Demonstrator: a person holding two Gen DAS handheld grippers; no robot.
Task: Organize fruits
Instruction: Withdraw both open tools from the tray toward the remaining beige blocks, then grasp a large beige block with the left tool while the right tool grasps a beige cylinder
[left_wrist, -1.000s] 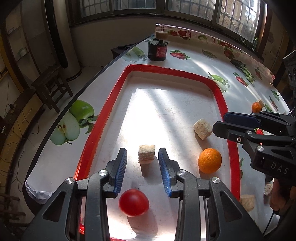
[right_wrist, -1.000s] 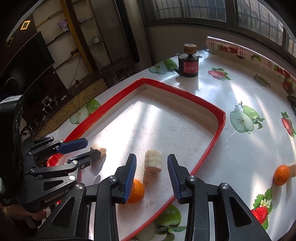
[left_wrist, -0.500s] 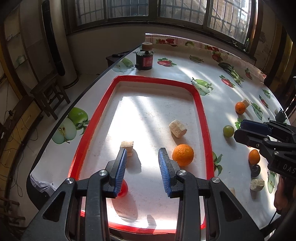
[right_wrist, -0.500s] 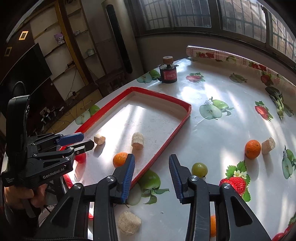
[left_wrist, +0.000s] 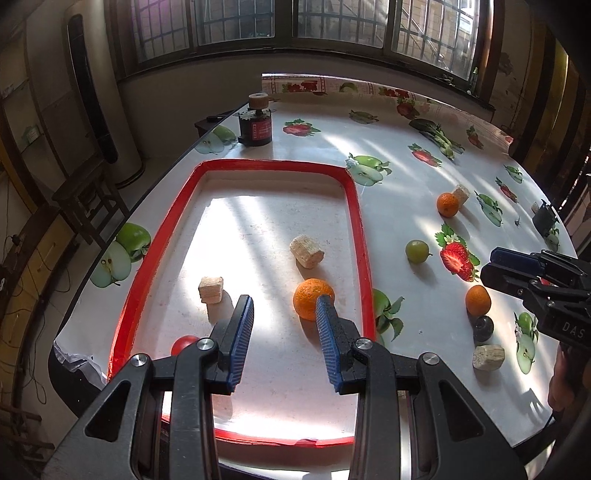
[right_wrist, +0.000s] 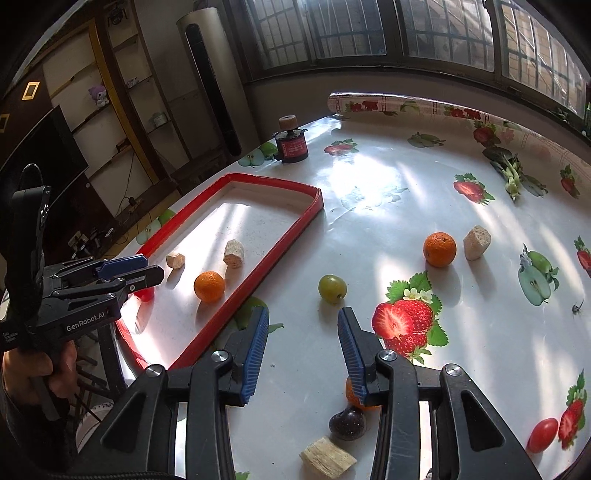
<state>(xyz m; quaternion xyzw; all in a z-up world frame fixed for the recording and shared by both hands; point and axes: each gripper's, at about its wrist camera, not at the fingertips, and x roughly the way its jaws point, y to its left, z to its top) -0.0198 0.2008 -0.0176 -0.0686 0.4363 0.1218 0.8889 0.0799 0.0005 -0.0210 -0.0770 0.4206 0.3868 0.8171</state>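
With both hand-held grippers (left_wrist: 284, 325) (right_wrist: 303, 343) released and empty, the green grape (right_wrist: 332, 288) is lined up for transfer into the red tray (right_wrist: 291, 236).

Red-rimmed tray (left_wrist: 360, 229) with an orange (left_wrist: 309, 295), a tomato (left_wrist: 183, 342), two beige blocks.

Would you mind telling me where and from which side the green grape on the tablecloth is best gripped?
Probably take the green grape across its round middle, coming down from above. It sits alone on the tablecloth, clear of the red tray and the oranges, so both sides are free. It is small and round and could roll, so close centred. The right tongs are open just short of it.
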